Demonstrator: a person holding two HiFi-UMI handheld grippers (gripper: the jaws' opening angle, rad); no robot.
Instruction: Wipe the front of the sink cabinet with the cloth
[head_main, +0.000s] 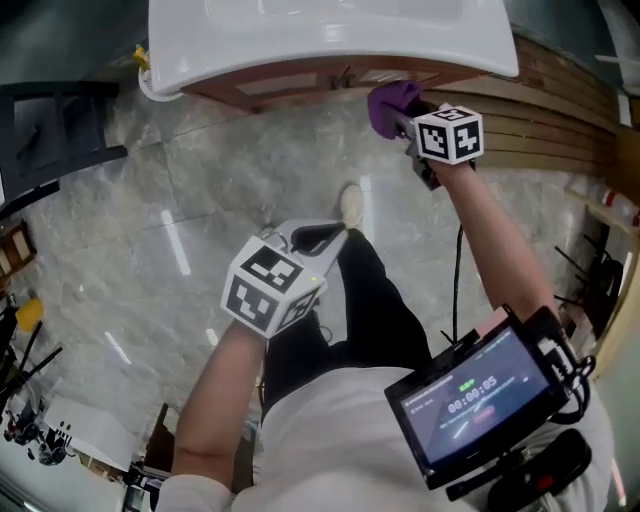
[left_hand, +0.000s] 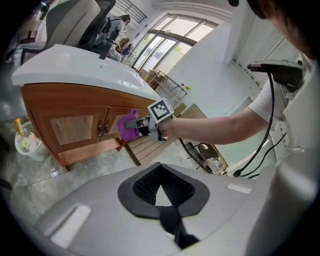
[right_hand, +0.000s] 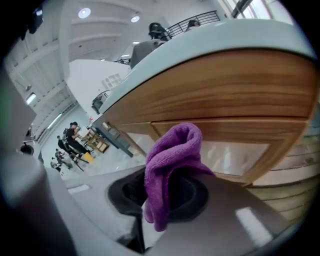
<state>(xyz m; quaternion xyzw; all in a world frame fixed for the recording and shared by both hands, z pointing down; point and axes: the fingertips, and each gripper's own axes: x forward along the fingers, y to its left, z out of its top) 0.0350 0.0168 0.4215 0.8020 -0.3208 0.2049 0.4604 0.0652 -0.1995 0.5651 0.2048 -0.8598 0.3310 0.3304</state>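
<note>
The wooden sink cabinet (head_main: 300, 82) stands under a white sink top (head_main: 330, 35). My right gripper (head_main: 405, 122) is shut on a folded purple cloth (head_main: 390, 105), held up at the right end of the cabinet front. In the right gripper view the cloth (right_hand: 170, 165) sticks up out of the jaws, close before the cabinet (right_hand: 225, 95) and its pale door panel (right_hand: 235, 155). The left gripper view shows the cloth (left_hand: 127, 126) against the right door of the cabinet (left_hand: 75, 130). My left gripper (head_main: 320, 238) hangs back over the floor, shut on nothing.
A wooden slatted platform (head_main: 550, 110) runs off to the right of the cabinet. A small white cup (left_hand: 27, 145) stands on the marble floor at the cabinet's left corner. A shoe (head_main: 351, 205) and dark trouser leg are below me. People and furniture stand far off.
</note>
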